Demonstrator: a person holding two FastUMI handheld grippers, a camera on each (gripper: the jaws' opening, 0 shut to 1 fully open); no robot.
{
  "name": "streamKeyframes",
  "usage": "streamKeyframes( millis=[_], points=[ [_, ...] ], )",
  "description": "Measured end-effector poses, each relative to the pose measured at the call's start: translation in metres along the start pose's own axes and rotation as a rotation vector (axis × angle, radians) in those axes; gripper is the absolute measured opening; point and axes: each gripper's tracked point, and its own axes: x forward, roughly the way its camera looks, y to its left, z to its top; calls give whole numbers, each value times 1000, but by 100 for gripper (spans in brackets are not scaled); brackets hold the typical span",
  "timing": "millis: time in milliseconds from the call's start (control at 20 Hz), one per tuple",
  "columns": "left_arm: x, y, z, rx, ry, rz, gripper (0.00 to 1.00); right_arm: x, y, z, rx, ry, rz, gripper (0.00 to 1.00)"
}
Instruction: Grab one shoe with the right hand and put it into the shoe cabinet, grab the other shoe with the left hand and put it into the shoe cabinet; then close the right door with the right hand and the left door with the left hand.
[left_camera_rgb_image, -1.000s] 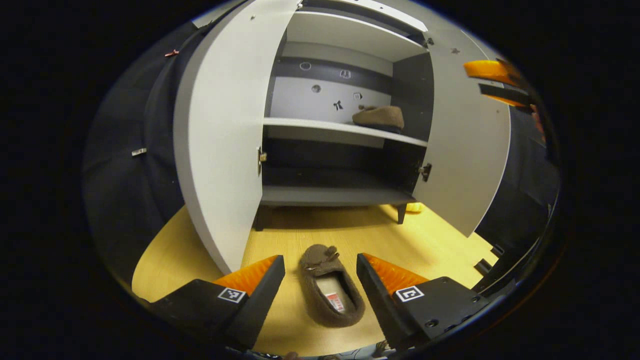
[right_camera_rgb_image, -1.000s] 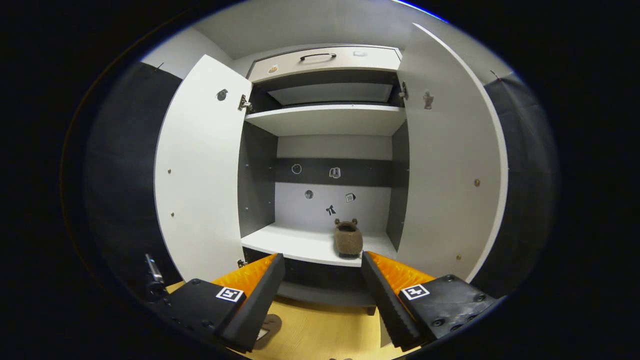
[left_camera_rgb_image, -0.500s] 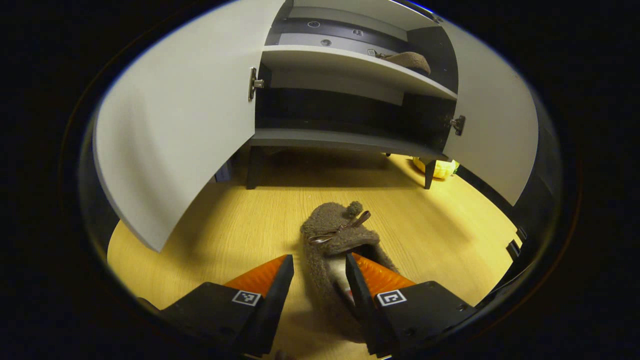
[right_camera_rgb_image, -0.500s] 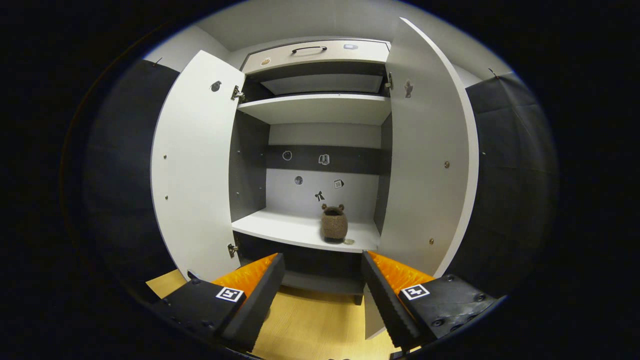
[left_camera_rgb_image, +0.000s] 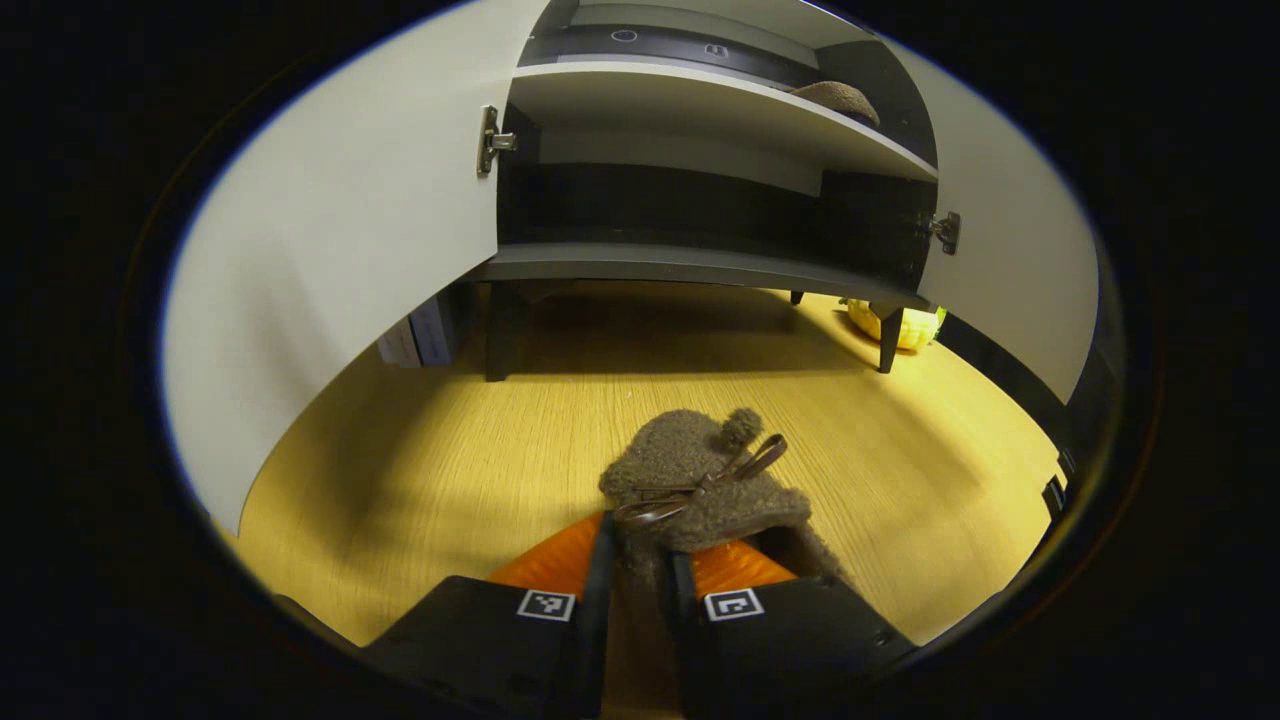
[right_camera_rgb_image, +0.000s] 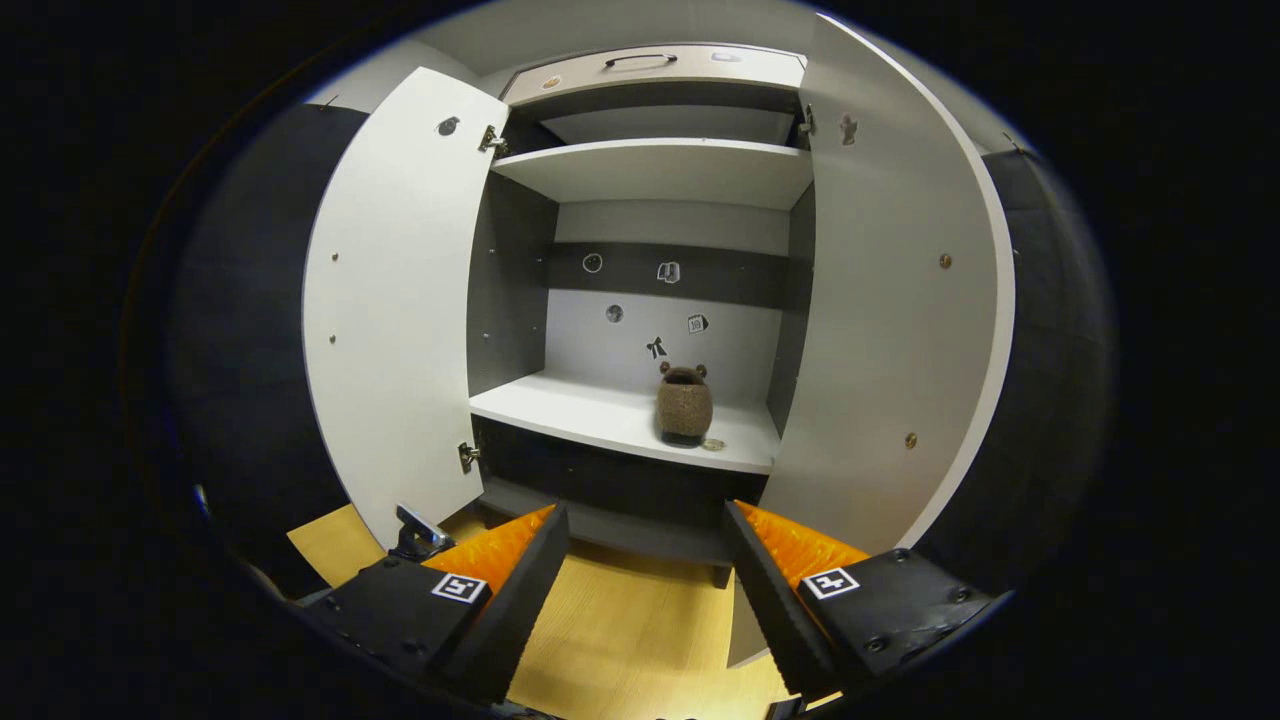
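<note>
A brown fuzzy slipper (left_camera_rgb_image: 700, 475) with a small bow lies on the wooden floor (left_camera_rgb_image: 450, 470) in front of the shoe cabinet (left_camera_rgb_image: 690, 265). My left gripper (left_camera_rgb_image: 638, 545) is shut on the slipper's side wall, low over the floor. The other brown slipper (right_camera_rgb_image: 685, 405) stands on the cabinet's white middle shelf (right_camera_rgb_image: 580, 405), toward its right side, and shows as the shelved slipper (left_camera_rgb_image: 835, 97) in the left gripper view. My right gripper (right_camera_rgb_image: 645, 515) is open with nothing between its fingers, held back from the cabinet and facing it. Both the left door (right_camera_rgb_image: 400, 300) and the right door (right_camera_rgb_image: 890, 320) stand wide open.
A drawer (right_camera_rgb_image: 650, 65) with a handle tops the cabinet. A yellow object (left_camera_rgb_image: 895, 325) lies on the floor by the cabinet's right leg. Small boxes (left_camera_rgb_image: 420, 340) sit behind the open left door (left_camera_rgb_image: 330, 230). The bottom shelf (left_camera_rgb_image: 690, 262) holds nothing I can see.
My left gripper dropped to the floor slipper and shut on its side wall. My right gripper stayed open and drew slightly back from the cabinet.
</note>
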Motion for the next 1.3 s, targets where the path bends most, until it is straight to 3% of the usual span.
streamKeyframes(
  millis=[300,600,800,1000,1300],
  points=[
    [3,6,0,34,9,10,8,5,-2,-4,22,13,4,98],
    [-38,0,11,69,30,-7,5,0,0,-4,22,21,24,98],
    [-113,-11,65,110,-25,-38,5,-2,5,-1,53,11,56,98],
    [-182,-14,149,100,-85,-43,5,-4,17,3,93,-13,132,99],
    [-217,-11,283,94,-174,10,5,-16,15,-11,158,17,180,99]
  ],
)
